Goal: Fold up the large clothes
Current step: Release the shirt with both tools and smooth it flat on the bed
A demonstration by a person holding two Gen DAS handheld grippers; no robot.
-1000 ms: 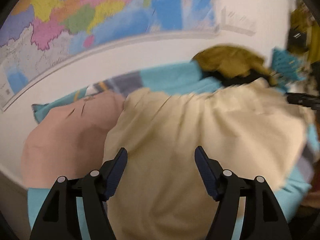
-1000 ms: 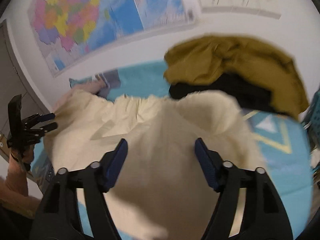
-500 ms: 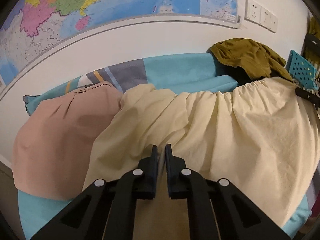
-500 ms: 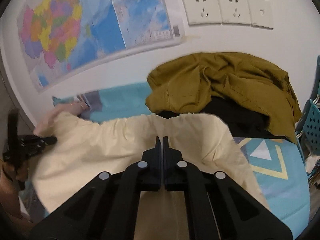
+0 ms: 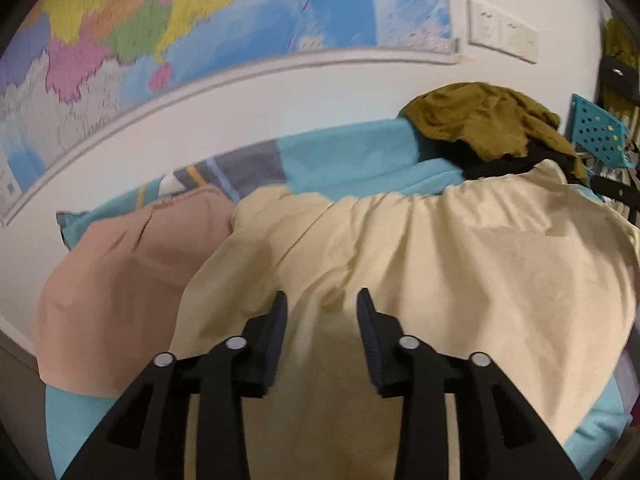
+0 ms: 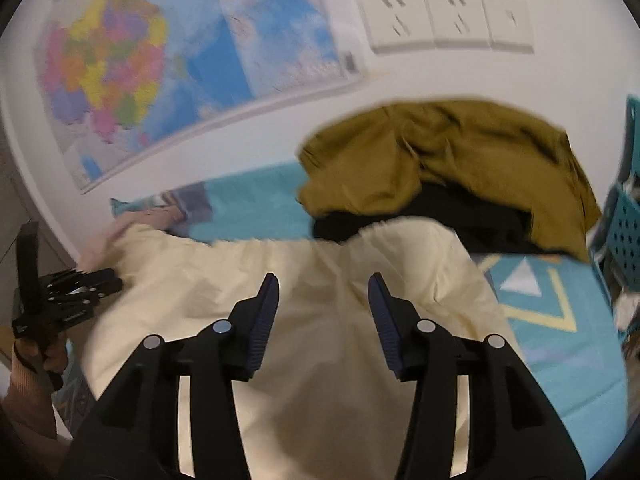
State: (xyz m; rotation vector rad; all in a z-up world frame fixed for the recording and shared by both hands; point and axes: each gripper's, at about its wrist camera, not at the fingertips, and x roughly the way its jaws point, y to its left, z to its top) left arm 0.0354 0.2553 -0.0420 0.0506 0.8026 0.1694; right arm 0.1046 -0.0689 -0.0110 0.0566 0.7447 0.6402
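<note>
1. Jaws of the left gripper (image 5: 321, 322) stand apart, released, with nothing between them; the cream garment (image 5: 420, 280) lies spread just below and beyond the tips.
2. Jaws of the right gripper (image 6: 323, 304) are likewise parted and hold nothing, poised over the same cream garment (image 6: 312, 288).
3. From the left wrist view only: a pink garment (image 5: 120, 280) lies at the left, its edge tucked under the cream one.
4. Both views show the teal bedcover (image 5: 360, 160) under the clothes, the olive garment (image 5: 480, 120) heaped on a black one at the far right, and the wall map (image 5: 200, 20) above.
5. From the right wrist view only: the left gripper (image 6: 80, 288) is seen from the side at the cream garment's left edge, and the bedcover's yellow-and-white triangle pattern (image 6: 524, 280) shows at the right.
6. A teal perforated basket (image 6: 624, 232) stands at the far right edge.
</note>
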